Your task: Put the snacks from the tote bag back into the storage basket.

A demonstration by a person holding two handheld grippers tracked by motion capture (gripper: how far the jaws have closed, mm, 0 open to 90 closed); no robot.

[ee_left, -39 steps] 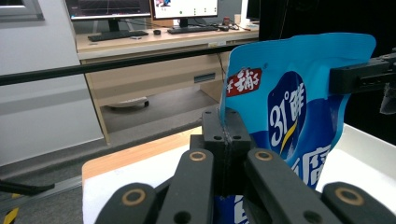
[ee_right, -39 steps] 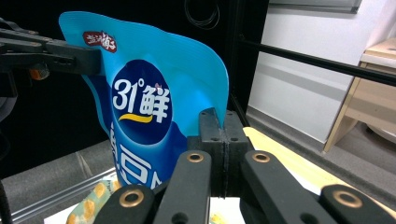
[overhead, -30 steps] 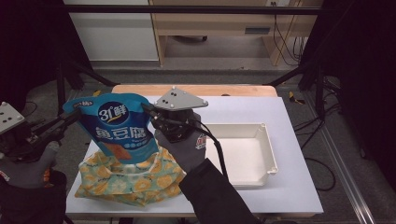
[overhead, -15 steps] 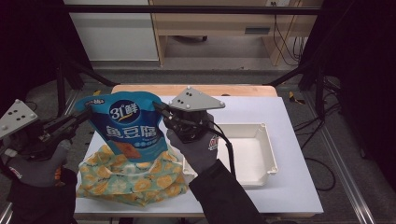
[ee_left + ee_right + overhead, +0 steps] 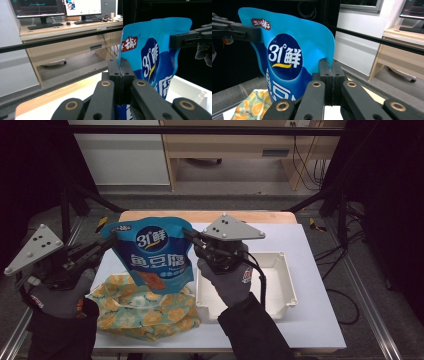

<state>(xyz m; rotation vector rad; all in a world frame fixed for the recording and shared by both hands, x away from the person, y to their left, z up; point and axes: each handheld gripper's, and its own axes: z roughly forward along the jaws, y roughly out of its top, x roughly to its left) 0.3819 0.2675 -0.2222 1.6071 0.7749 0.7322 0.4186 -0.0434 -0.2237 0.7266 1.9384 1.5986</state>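
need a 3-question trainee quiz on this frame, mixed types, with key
1. True or false: the blue snack bag lies flat inside the white tray.
2. Which grippers pinch the bag? A) the left gripper alone B) the right gripper alone C) both, one on each upper edge
3. Fill in: under the bag, on the table, lies a cloth printed with ____.

Key: 1 false, it hangs upright in the air between the grippers, left of the tray. 2 C. 3 orange slices.
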